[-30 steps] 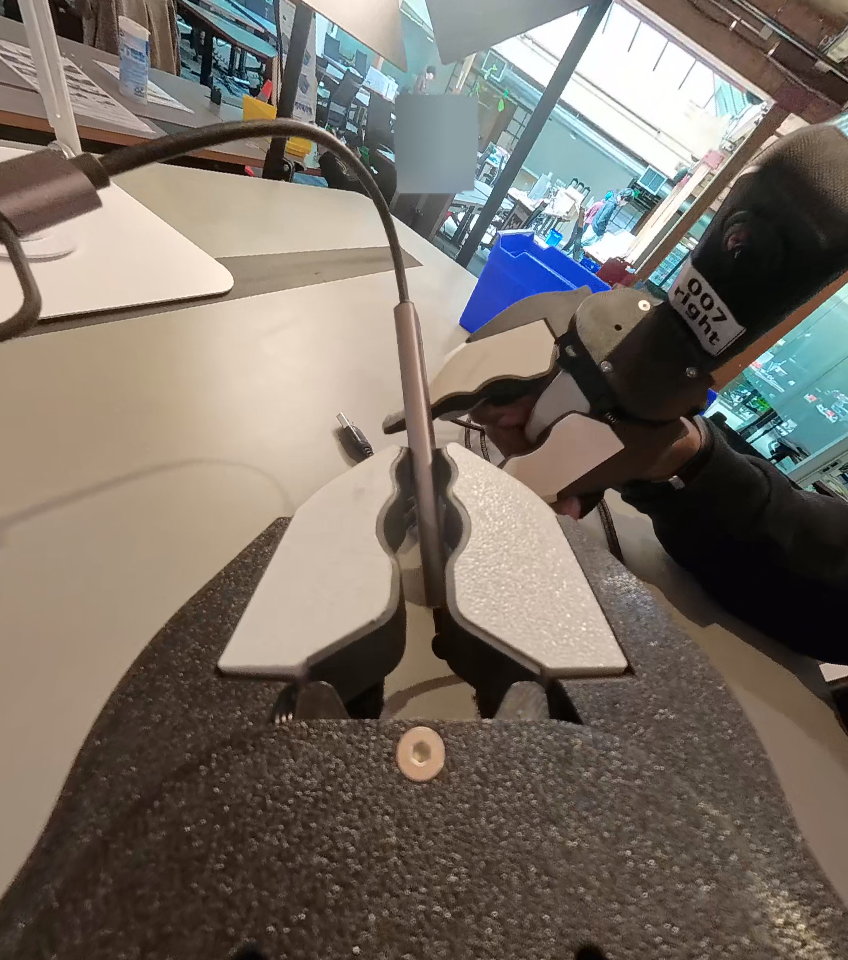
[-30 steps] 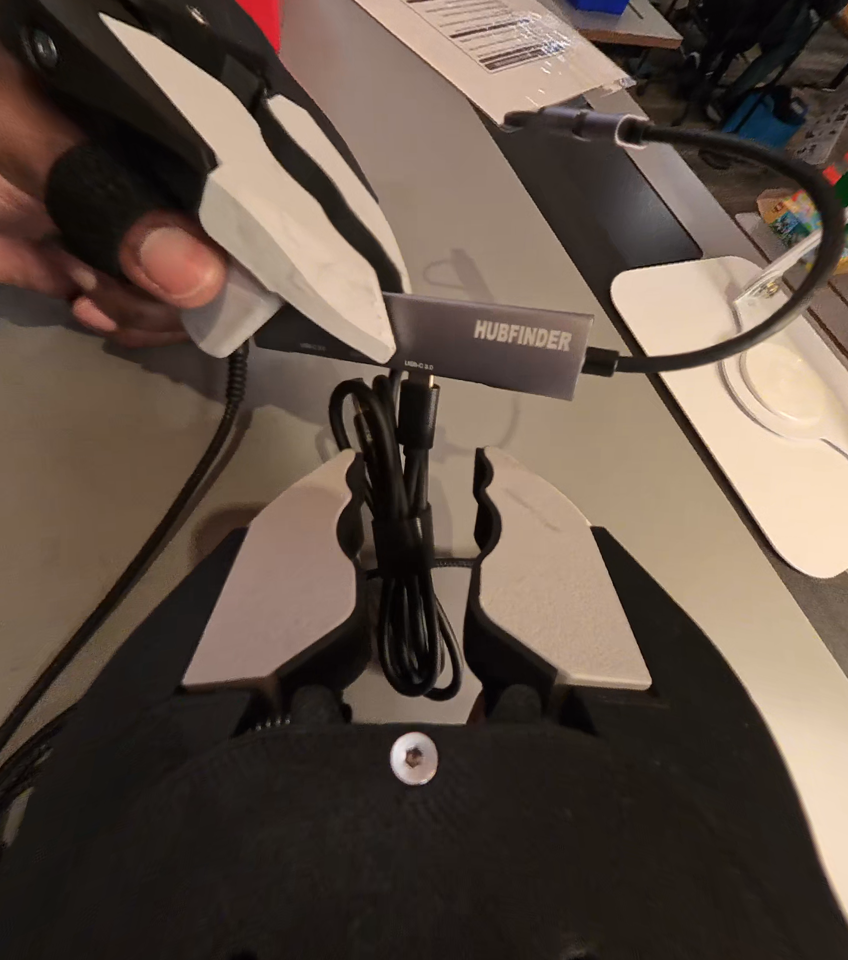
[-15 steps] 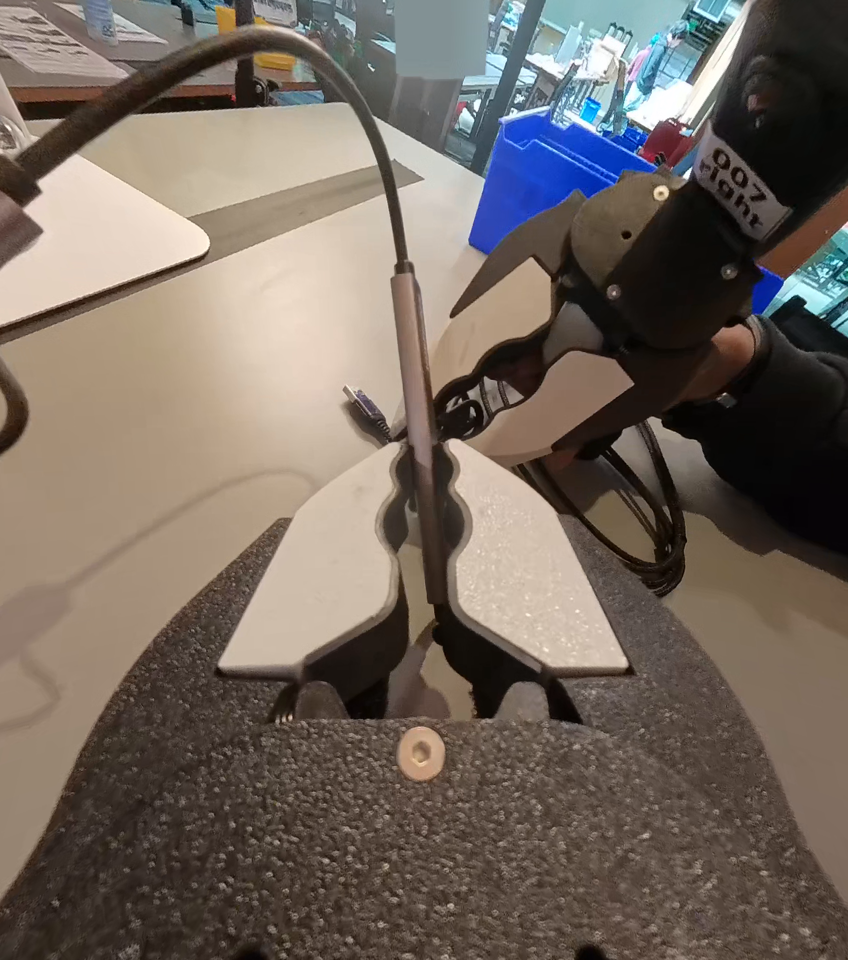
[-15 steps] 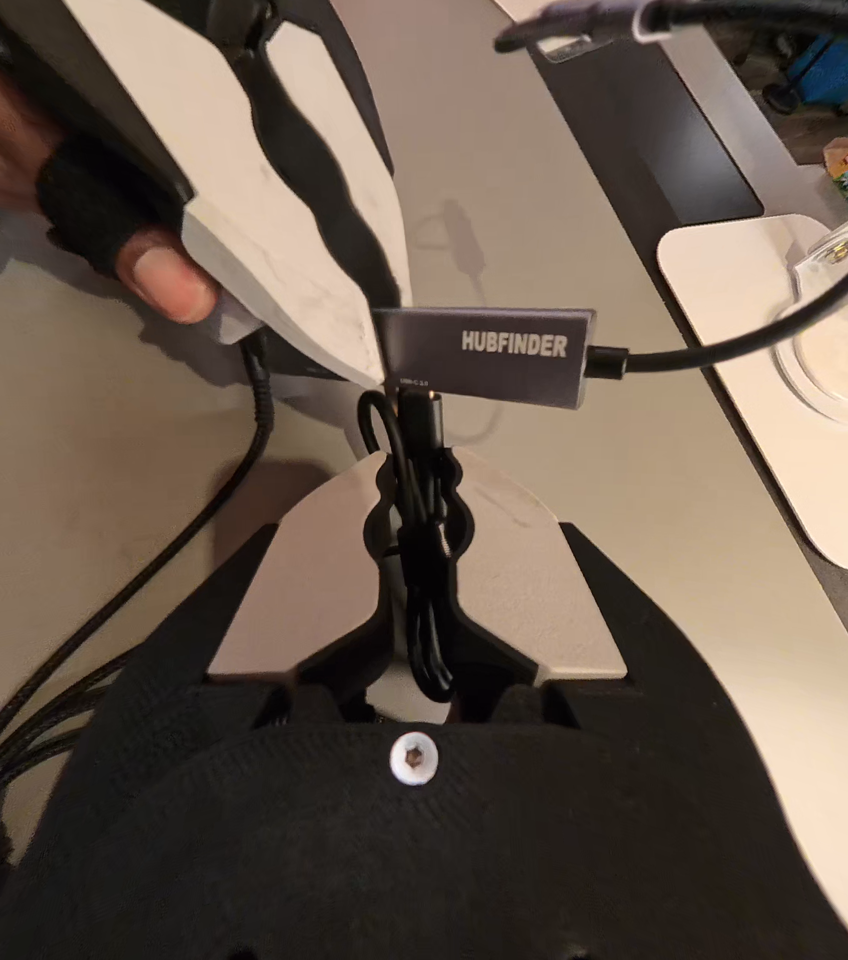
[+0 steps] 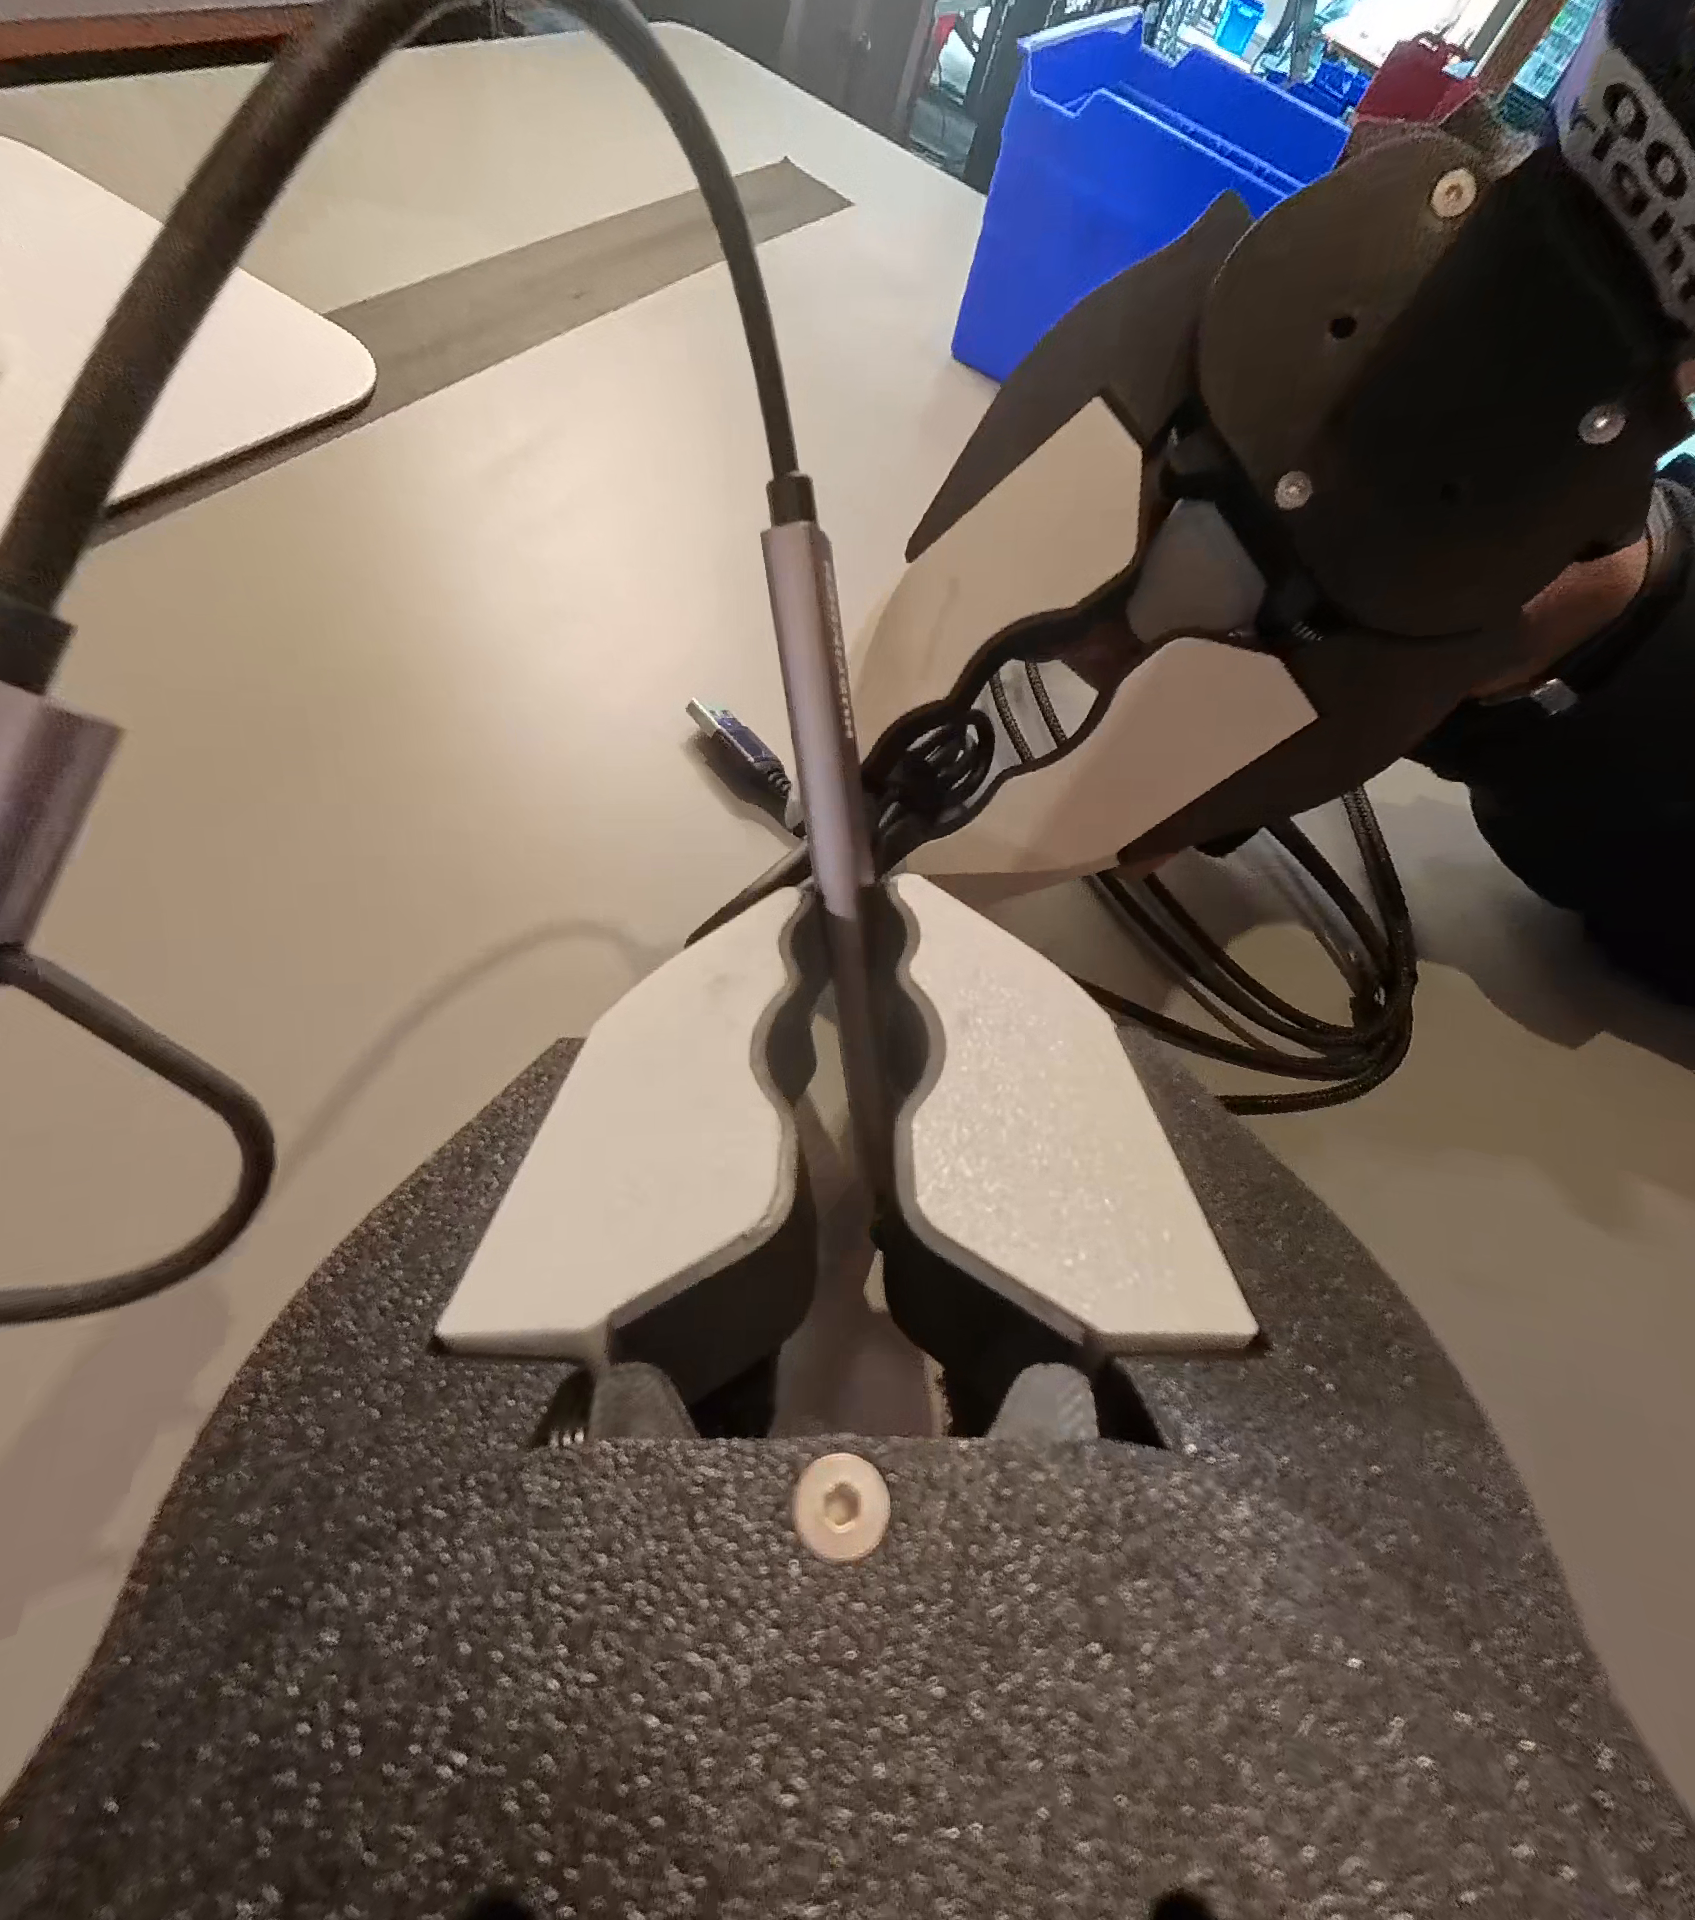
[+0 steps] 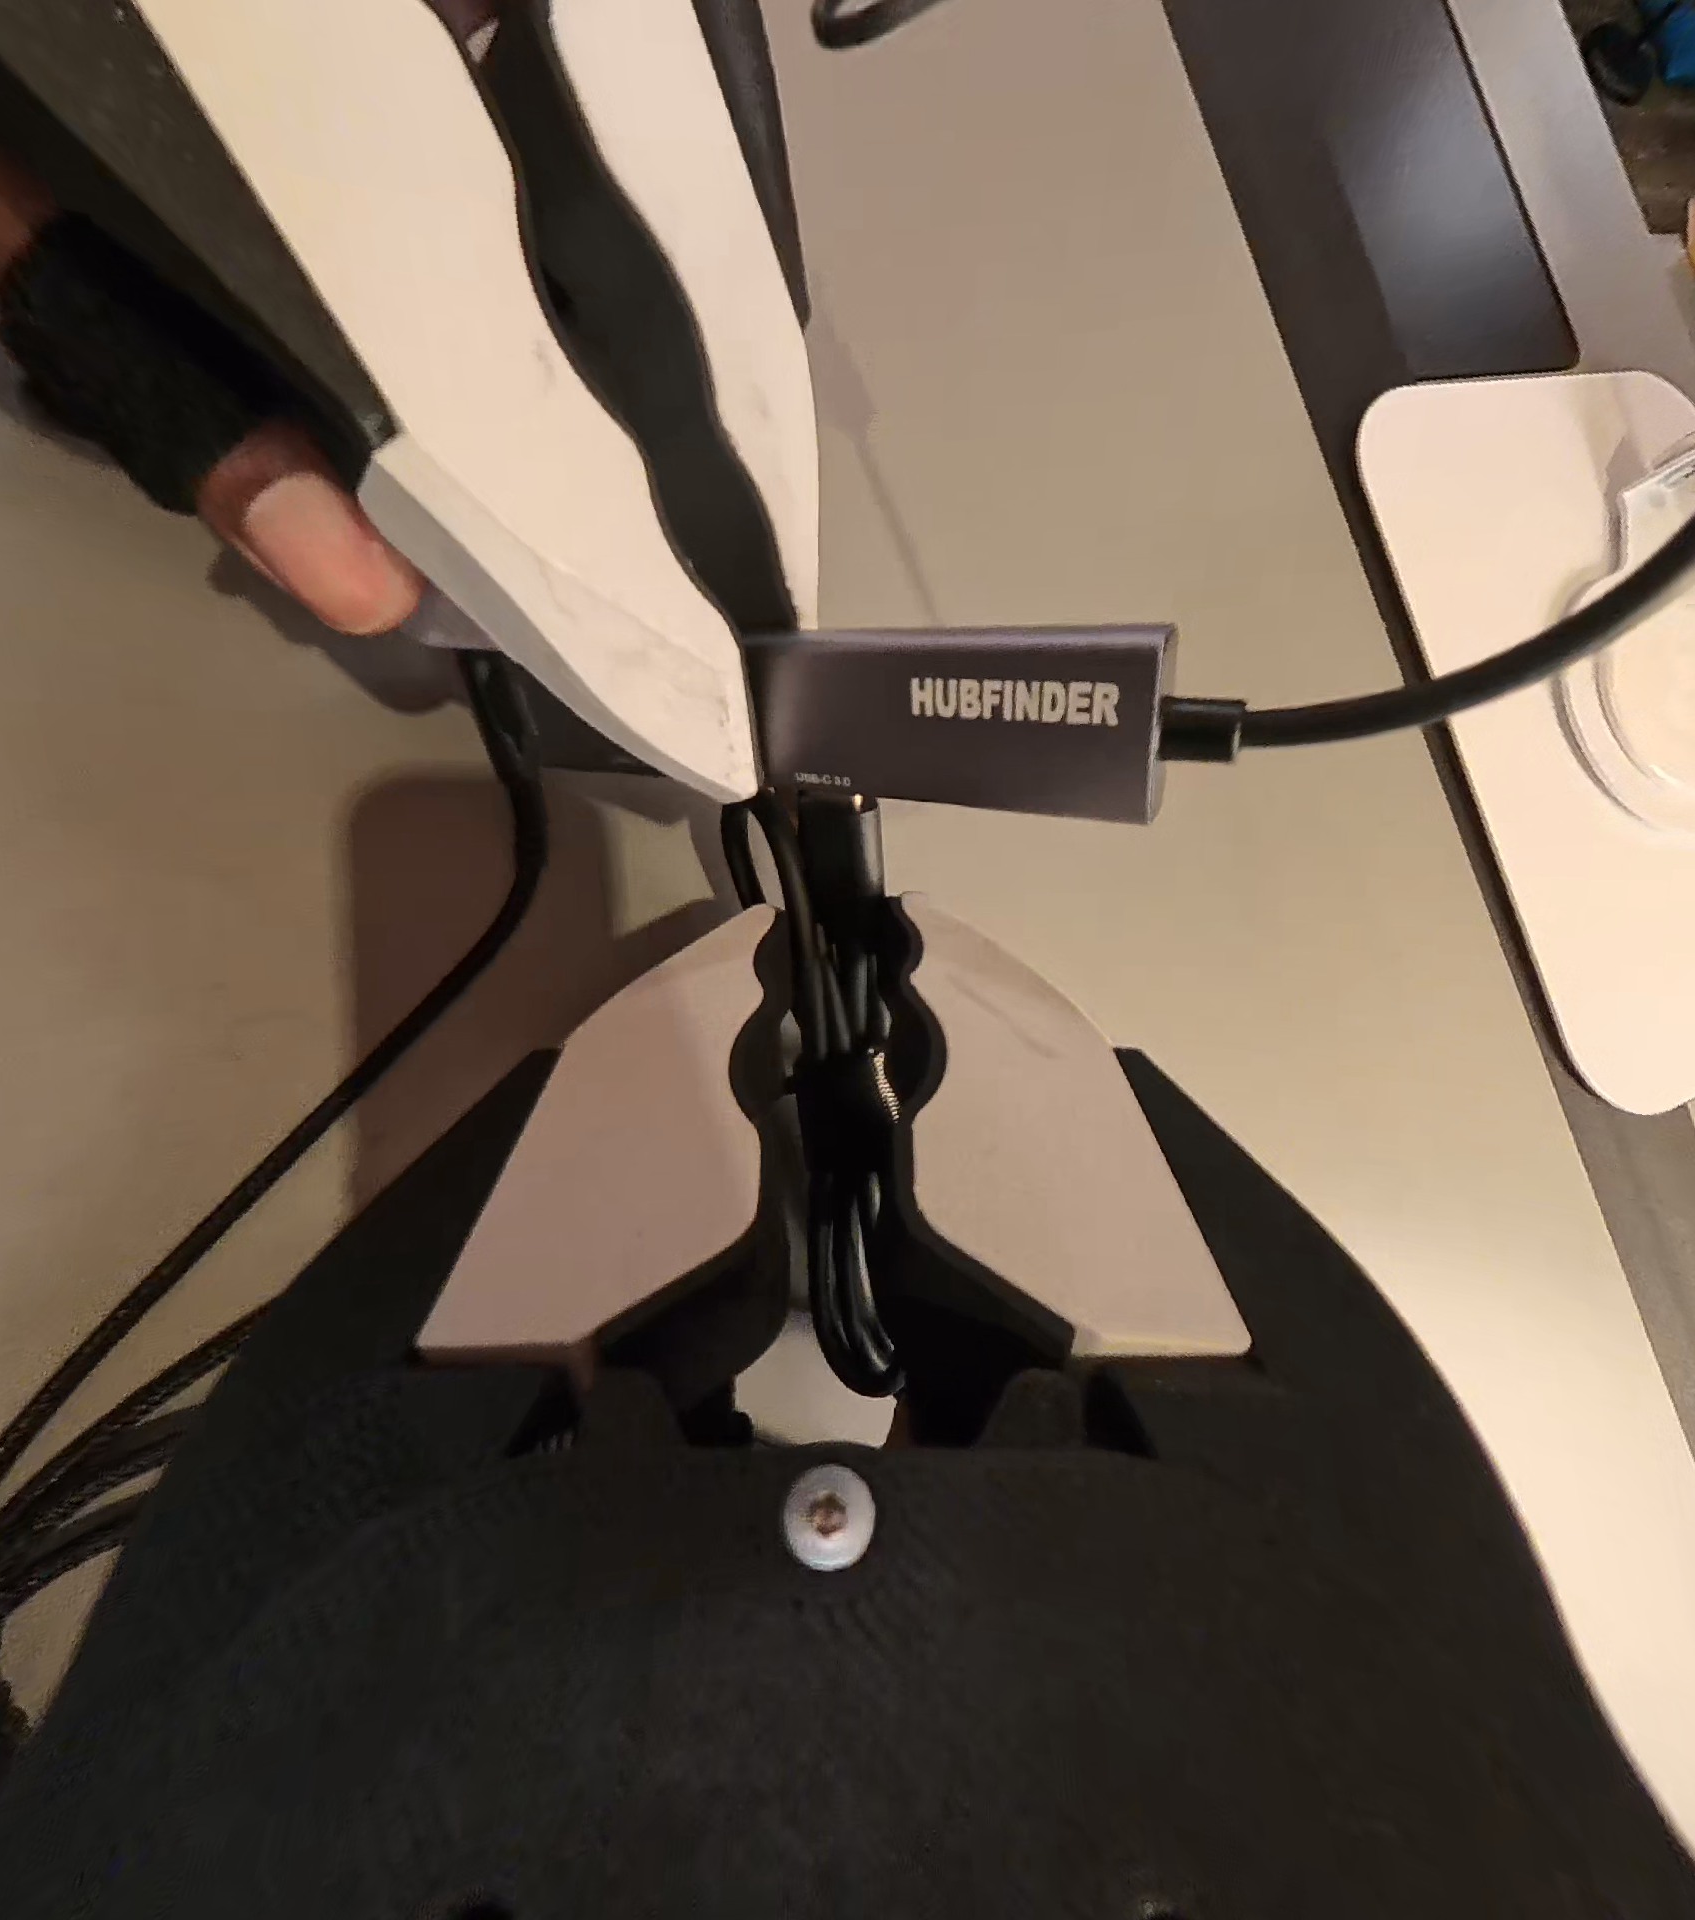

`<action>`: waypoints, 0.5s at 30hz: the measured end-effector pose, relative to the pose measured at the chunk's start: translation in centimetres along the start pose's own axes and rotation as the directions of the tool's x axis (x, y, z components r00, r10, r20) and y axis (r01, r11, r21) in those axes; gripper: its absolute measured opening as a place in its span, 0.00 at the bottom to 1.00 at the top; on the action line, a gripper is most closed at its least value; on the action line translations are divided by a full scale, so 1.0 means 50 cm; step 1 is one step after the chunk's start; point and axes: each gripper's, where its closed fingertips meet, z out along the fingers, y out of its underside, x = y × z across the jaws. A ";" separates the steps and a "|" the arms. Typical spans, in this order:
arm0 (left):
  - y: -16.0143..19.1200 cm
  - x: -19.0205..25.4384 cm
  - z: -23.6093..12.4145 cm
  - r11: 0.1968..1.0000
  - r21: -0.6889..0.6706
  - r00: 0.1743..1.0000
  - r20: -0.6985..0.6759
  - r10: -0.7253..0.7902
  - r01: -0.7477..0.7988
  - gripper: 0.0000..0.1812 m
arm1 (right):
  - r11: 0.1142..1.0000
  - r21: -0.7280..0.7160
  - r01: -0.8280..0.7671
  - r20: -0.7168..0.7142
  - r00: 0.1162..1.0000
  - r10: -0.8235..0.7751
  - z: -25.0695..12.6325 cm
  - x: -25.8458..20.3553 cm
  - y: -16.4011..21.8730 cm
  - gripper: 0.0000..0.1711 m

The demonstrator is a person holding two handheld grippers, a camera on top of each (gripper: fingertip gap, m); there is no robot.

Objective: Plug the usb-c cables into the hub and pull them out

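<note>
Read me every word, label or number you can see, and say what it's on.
I won't read writing out; here is where it stands.
Large white lettering: face of the grey hub.
Tiny white print: hub edge, above the black plug.
Fine print: hub's narrow side, too small.
White label: body of the right hand-held gripper, blurred.

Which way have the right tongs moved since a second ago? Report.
Yes. Right tongs advanced toward the hub, nearing the white stand base, and shut on the cable.

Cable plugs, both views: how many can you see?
2. One black plug sits at the hub's port, its bundled cable clamped in the right tongs. One loose blue-tipped plug lies on the table. Others may be hidden.
</note>
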 end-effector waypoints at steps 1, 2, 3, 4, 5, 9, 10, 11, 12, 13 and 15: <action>0.001 0.001 0.000 1.000 -0.004 1.000 -0.001 0.001 -0.001 0.06 | 1.000 -0.001 0.009 -0.001 1.000 -0.009 0.001 -0.001 0.001 0.08; 0.004 0.002 0.000 1.000 -0.012 1.000 -0.007 0.000 0.000 0.06 | 1.000 -0.003 0.026 -0.001 1.000 -0.026 0.001 -0.003 0.001 0.08; 0.005 0.002 0.000 1.000 -0.015 1.000 -0.011 -0.001 0.001 0.06 | 0.999 -0.003 0.036 -0.001 0.999 -0.036 0.000 -0.003 0.002 0.08; 0.004 0.002 0.000 1.000 -0.012 1.000 -0.012 -0.002 0.002 0.06 | 0.999 0.000 0.034 0.003 0.999 -0.034 -0.001 -0.004 0.002 0.08; 0.003 0.003 0.001 1.000 -0.008 1.000 -0.018 -0.005 0.004 0.06 | 1.000 0.006 0.027 0.017 0.999 -0.028 -0.001 -0.005 0.003 0.08; -0.010 0.002 -0.004 0.998 0.033 0.997 -0.063 -0.046 0.048 0.10 | 0.999 0.032 -0.040 0.115 0.993 0.036 -0.002 -0.021 0.007 0.09; -0.016 0.001 -0.006 0.997 0.055 0.996 -0.067 -0.059 0.063 0.12 | 0.999 0.018 -0.026 0.120 0.993 0.024 -0.001 -0.025 0.010 0.09; -0.018 0.002 -0.008 0.996 0.064 0.995 -0.077 -0.061 0.066 0.11 | 1.000 0.003 -0.006 0.115 0.993 0.006 0.002 -0.028 0.013 0.09; -0.017 0.003 -0.008 0.996 0.062 0.995 -0.076 -0.057 0.062 0.11 | 1.000 -0.008 0.006 0.111 0.994 -0.005 0.004 -0.030 0.014 0.09; -0.015 0.004 -0.006 0.997 0.052 0.996 -0.071 -0.049 0.053 0.10 | 1.000 -0.010 0.012 0.115 0.993 -0.011 0.005 -0.033 0.013 0.09; -0.009 0.005 0.000 0.999 0.029 0.998 -0.053 -0.031 0.033 0.07 | 1.000 -0.005 0.024 0.121 0.992 -0.024 0.004 -0.037 0.011 0.09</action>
